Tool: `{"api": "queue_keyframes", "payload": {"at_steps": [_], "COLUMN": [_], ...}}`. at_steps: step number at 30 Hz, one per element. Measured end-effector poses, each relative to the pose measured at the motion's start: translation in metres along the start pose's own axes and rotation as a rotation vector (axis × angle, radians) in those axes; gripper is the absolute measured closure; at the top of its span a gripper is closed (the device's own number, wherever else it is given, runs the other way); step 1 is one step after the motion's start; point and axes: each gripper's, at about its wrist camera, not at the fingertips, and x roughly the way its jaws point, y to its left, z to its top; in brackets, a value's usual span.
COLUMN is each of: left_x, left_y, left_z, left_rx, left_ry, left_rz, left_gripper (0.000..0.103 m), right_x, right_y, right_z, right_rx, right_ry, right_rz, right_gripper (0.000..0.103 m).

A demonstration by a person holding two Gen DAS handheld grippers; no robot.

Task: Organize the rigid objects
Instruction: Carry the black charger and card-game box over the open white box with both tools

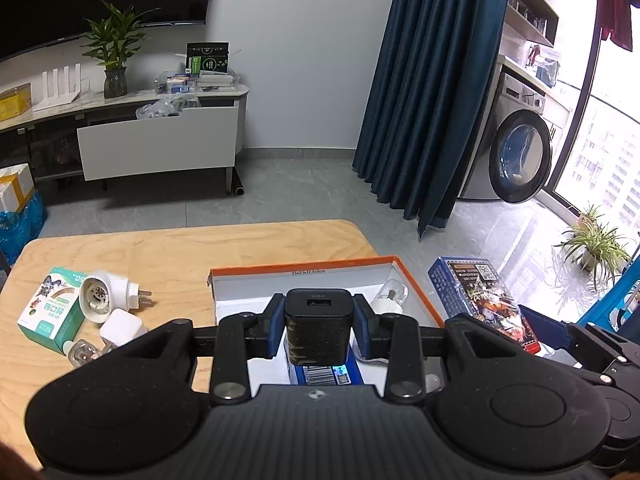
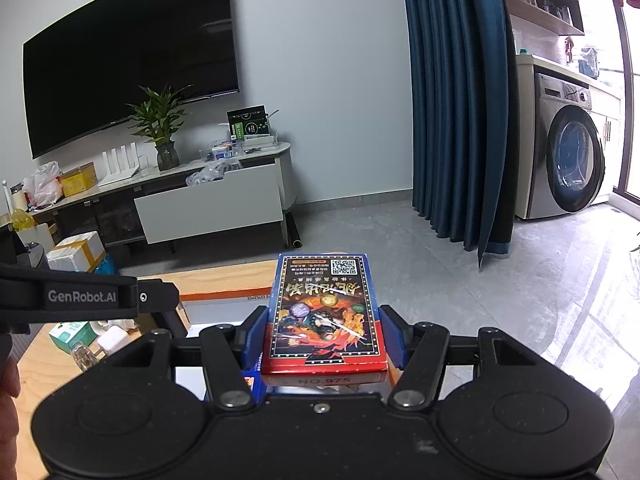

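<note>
Claws clamp black charger (image 1: 319,326) and card box (image 2: 324,316).

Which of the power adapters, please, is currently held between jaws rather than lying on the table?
The black USB charger, clamped in the left gripper over the orange-rimmed box; the two white ones lie on the table.

Left wrist view: sits close behind its own fingers, looks forward and down over the orange-rimmed white cardboard box (image 1: 416,292) and light plywood table (image 1: 192,256). Right wrist view: same close mounting, aimed more level, table (image 2: 224,276) only at lower left. Both share the dark blue curtain (image 1: 432,92) (image 2: 460,100) and silver front-loading washing machine (image 1: 516,152) (image 2: 568,152).
</note>
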Motion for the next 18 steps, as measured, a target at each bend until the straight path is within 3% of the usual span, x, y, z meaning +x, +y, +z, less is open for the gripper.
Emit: {"api": "queue_keyframes", "payload": {"at_steps": [18], "left_x": [0.004], "left_y": [0.004], "left_z": [-0.006], "left_rx": [-0.007], "left_ry": [0.023], "left_rz": [-0.003], "left_gripper": [0.067], "right_x": [0.0], "right_y": [0.004], "right_z": [-0.01], "right_rx": [-0.004], "right_ry": [0.014], "right_rz": [-0.006], "right_gripper": [0.032]}}
